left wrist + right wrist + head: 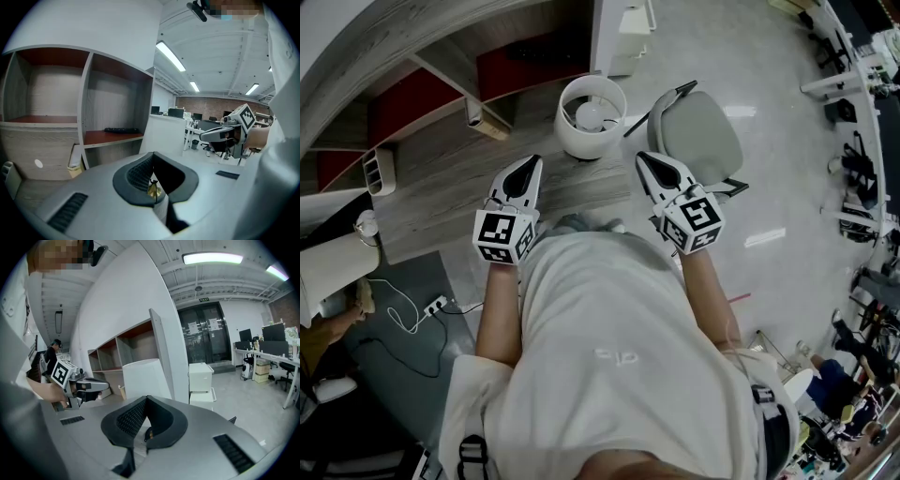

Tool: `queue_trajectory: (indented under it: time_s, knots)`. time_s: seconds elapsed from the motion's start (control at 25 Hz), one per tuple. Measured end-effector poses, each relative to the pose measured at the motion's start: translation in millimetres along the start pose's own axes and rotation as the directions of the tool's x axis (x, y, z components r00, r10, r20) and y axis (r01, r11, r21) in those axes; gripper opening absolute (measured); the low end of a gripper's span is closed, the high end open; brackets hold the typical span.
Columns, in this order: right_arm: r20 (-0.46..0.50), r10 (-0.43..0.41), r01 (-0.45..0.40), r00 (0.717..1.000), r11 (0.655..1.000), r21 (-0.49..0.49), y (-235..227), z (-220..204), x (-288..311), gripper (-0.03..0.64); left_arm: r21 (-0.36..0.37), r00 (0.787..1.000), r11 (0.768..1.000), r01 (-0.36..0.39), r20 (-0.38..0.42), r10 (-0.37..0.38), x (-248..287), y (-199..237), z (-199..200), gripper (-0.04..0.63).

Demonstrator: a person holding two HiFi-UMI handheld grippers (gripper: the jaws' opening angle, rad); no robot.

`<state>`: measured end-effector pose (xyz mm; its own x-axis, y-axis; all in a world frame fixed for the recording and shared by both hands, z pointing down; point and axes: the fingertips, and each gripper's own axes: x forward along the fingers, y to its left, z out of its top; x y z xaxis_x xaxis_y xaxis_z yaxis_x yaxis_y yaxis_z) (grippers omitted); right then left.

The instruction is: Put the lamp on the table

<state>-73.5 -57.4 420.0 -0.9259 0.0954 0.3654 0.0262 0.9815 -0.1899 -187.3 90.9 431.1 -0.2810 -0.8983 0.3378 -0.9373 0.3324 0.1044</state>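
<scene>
Lamp (591,114): upright on the wood-grain desk (478,183), toward its far edge, ahead of both tools and between them; neither touches it.
Shade: white drum, open at the top, with a bulb (593,114) inside.
Left tool (528,169): jaws closed tight with nothing gripped; held over the desk, short of the lamp and to its left.
Right tool (649,164): jaws pressed together and holding nothing; its tip is near the lamp's right side.
Chair (698,136): grey seat just beside the lamp, at the desk's right end, ahead of the right tool.
Shelf unit (86,117): along the desk's far edge, with reddish-brown compartments; a dark, flat thing like a keyboard (121,130) lies in the lower right compartment.
Bin (75,159): white and tan, at the foot of the shelf unit; what it contains cannot be told.
Rack (380,171): white, at the desk's left end.
Drawer cabinet (201,378): white, on the floor beyond the lamp, well apart from the tools.
Power strip (436,305): on the floor off the desk's near left corner, with a cable trailing from it.
</scene>
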Motion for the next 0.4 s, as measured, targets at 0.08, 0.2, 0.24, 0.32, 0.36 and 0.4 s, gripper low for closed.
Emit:
queue_trajectory:
  time_s: [0.08, 0.2, 0.24, 0.32, 0.36, 0.4]
  knots:
    - [0.001, -0.005, 0.005, 1.000, 1.000, 0.002, 1.3, -0.6, -1.1, 0.028, -0.003, 1.000, 1.000, 0.004, -0.002, -0.004, -0.4, 0.4, -0.8, 0.016]
    - [-0.001, -0.012, 0.012, 1.000, 1.000, 0.006, 2.7, -2.7, -2.9, 0.028, -0.005, 1.000, 1.000, 0.010, -0.003, -0.010, -1.2, 0.2, -1.2, 0.017]
    - [-0.002, -0.014, 0.014, 1.000, 1.000, 0.008, 2.8, -3.6, -3.3, 0.028, -0.005, 1.000, 1.000, 0.011, -0.005, -0.012, -1.1, 0.2, -1.7, 0.017]
    - [-0.003, -0.018, 0.018, 1.000, 1.000, 0.013, 3.2, -5.3, -3.8, 0.028, -0.007, 1.000, 1.000, 0.014, -0.008, -0.014, -1.0, 0.1, -2.9, 0.017]
    - [-0.004, -0.019, 0.019, 1.000, 1.000, 0.014, 3.6, -6.2, -3.9, 0.028, -0.007, 1.000, 1.000, 0.015, -0.010, -0.015, -1.0, 0.1, -3.5, 0.017]
    - [-0.004, -0.021, 0.021, 1.000, 1.000, 0.016, 4.0, -7.0, -3.9, 0.028, -0.008, 1.000, 1.000, 0.017, -0.012, -0.017, -1.1, 0.1, -4.2, 0.017]
